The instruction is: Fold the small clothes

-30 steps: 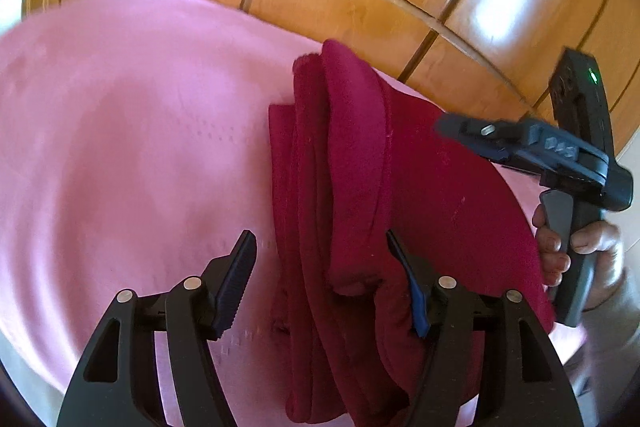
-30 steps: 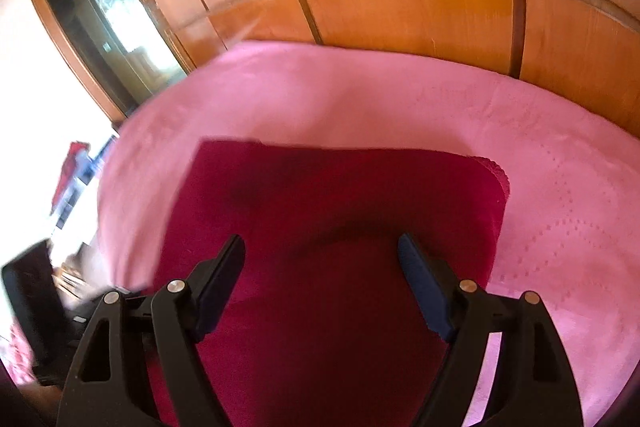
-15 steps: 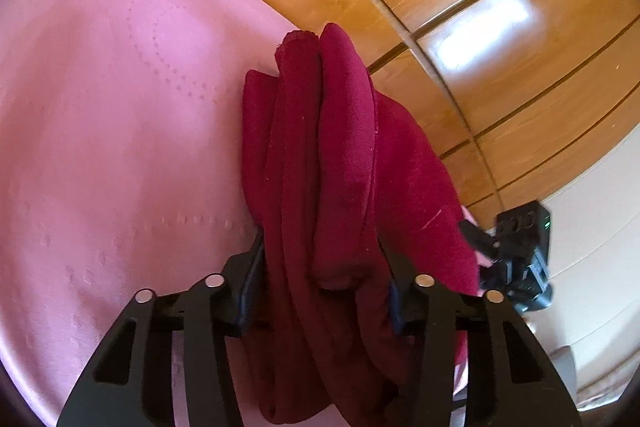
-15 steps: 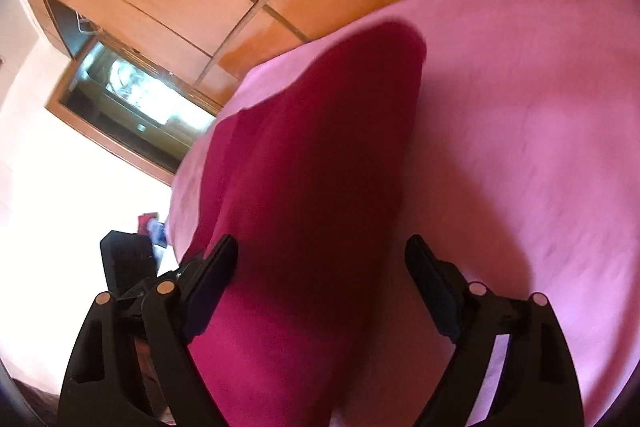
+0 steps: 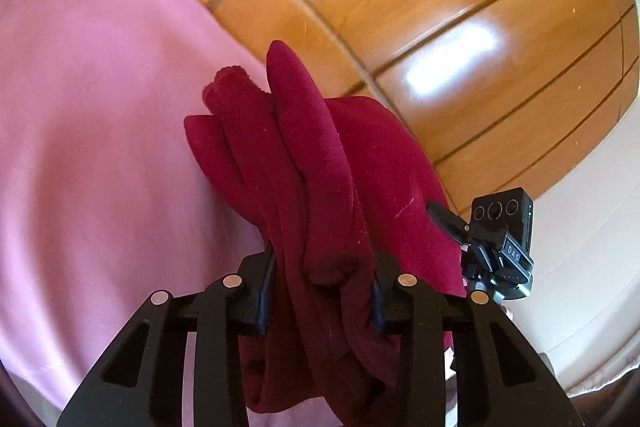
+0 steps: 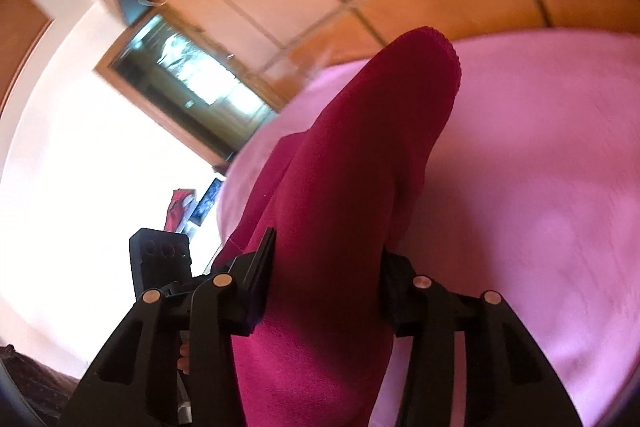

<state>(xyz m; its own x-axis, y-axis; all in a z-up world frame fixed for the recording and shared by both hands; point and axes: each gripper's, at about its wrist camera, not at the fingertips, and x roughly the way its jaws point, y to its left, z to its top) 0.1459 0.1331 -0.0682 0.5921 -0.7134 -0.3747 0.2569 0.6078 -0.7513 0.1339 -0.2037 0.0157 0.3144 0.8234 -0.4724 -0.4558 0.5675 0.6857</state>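
Note:
A folded dark red garment is held up above the pink cloth. My left gripper is shut on one thick, layered end of it. My right gripper is shut on the other end of the garment, which rises in a hump between the fingers. The right gripper also shows at the right of the left wrist view, and the left gripper shows at the lower left of the right wrist view.
The pink cloth covers the work surface. Glossy wooden cabinet panels stand behind it. A glass-fronted wooden cabinet and a bright white wall are to the left in the right wrist view.
Both grippers have closed on the red garment and lifted it off the pink cloth. A second ago both were open over it as it lay flat.

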